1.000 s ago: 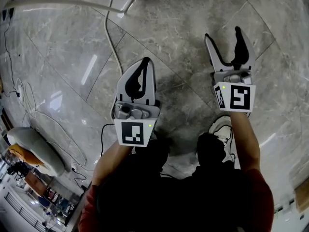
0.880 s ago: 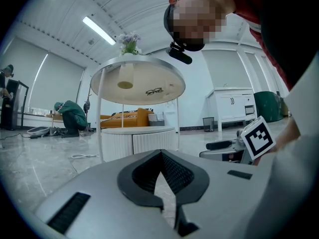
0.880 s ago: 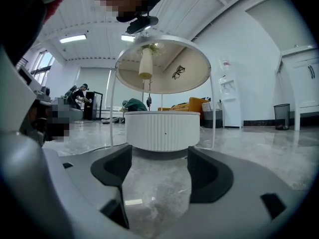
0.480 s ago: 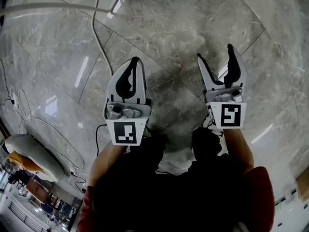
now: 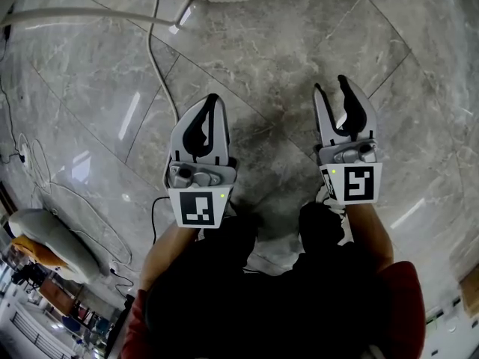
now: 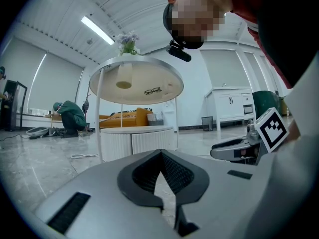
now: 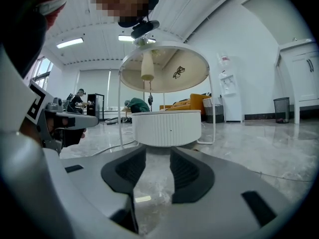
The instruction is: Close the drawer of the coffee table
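Now | coffee table (image 6: 115, 142) ahead of left tongs (image 6: 160, 152) | well apart

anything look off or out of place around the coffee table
Mostly tidy. The one thing that stands out is a loose white cable trailing across the grey marble floor in front of the round white ribbed coffee table, where feet could catch it. Nothing looks spilled or broken.

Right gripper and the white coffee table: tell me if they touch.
Apart. The right gripper view shows bare floor between the coffee table and the right gripper, whose empty fingers have just been closing.
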Tool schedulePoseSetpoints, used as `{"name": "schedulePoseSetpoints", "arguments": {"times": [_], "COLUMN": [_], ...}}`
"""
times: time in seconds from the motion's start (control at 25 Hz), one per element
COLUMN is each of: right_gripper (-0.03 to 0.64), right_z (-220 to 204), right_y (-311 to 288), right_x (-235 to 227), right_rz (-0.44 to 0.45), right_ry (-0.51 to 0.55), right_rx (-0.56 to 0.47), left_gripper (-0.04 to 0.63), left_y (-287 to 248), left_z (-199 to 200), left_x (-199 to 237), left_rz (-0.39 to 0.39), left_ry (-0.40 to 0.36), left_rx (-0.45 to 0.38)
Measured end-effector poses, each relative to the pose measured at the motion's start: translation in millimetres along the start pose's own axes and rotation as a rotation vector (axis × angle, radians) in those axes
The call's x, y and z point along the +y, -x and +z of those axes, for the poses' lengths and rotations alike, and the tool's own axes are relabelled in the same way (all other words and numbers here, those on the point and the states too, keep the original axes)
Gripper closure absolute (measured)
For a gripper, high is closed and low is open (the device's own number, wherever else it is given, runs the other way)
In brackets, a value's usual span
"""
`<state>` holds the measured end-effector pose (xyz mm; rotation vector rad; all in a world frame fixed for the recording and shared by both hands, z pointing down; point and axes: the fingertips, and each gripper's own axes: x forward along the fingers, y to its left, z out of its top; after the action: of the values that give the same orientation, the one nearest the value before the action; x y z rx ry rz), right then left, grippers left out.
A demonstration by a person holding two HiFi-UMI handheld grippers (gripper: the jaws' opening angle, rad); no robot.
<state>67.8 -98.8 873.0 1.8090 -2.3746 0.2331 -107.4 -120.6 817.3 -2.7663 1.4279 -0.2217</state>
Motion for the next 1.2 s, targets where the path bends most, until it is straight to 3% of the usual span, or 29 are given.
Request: {"name": "schedulePoseSetpoints", "arguments": {"times": [0.12, 0.2, 0.4, 0.52, 0.72, 0.96, 1.08, 1.2], "right_gripper": [0.550, 0.587, 0.592, 0.592, 0.592, 0.592, 0.592, 0.592], "right_z": [-1, -1, 4, 12, 69, 217, 306, 408], "right_y": [-1, -3, -6, -6, 2, 32, 53, 73], "right_x": [0, 0, 1, 3, -5, -18, -18, -8], "right_rz": [0.000, 0.004, 0.010, 0.018, -0.020, -0.059, -0.076, -0.077], "right_ry": [0.007, 0.001, -0.005, 0.007, -0.003, 0.014, -0.008, 0.050], "right_rx": [0.006, 0.007, 0.001, 0.000, -0.032, -0.034, -0.022, -0.008], "left_gripper": [0.583, 0.583, 0.583, 0.583, 0.583, 0.583, 0.583, 0.583], "left_y": [-1, 0, 0, 0, 4, 22, 40, 60], "left_z": [-1, -3, -3, 3, 43, 174, 264, 369], "left_x": [0, 1, 1, -3, 13, 40, 62, 82], "left_rz": [-0.002, -0.002, 0.002, -0.031, -0.022, 0.008, 0.069, 0.136], "left_ry": [0.001, -0.001, 0.006, -0.032, -0.098, -0.144, -0.123, -0.114], "left_rx": [0.002, 0.007, 0.007, 0.005, -0.008, 0.010, 0.033, 0.039]}}
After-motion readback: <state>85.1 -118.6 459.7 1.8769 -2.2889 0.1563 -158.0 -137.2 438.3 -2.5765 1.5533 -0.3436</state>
